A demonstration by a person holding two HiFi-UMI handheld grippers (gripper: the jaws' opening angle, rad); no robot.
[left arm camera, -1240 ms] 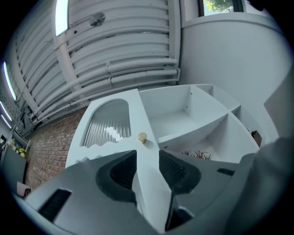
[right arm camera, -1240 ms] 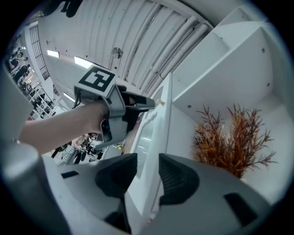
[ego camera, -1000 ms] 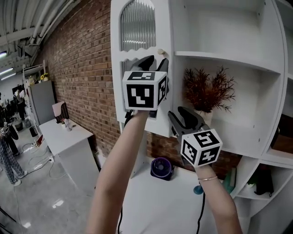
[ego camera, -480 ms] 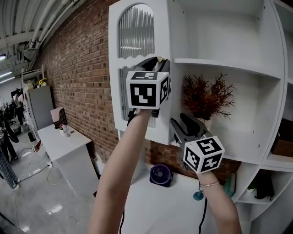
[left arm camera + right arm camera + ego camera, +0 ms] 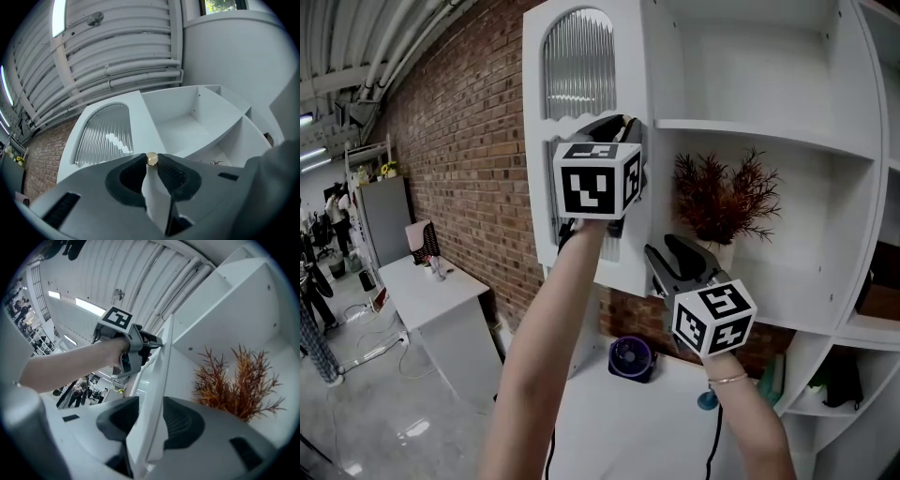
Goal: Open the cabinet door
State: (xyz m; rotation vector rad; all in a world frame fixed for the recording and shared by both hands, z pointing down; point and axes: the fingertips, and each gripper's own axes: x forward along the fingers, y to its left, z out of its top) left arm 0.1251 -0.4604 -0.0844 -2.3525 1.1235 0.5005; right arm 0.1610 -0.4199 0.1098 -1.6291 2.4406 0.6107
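Brick wall (image 5: 459, 141) fills the left of the head view, and right of it, upper centre, the white cabinet door (image 5: 536, 187) with its ribbed glass arch stands swung out from the shelf unit (image 5: 769, 131). My left gripper (image 5: 617, 124), up at the door's free edge, has just been closing its jaws, and the pads pinch the brass knob (image 5: 152, 159). Lower right of it, my right gripper (image 5: 667, 251) is clamped across the door's bottom edge, pads on both faces, with a dried reddish plant (image 5: 727, 192) on the shelf further right.
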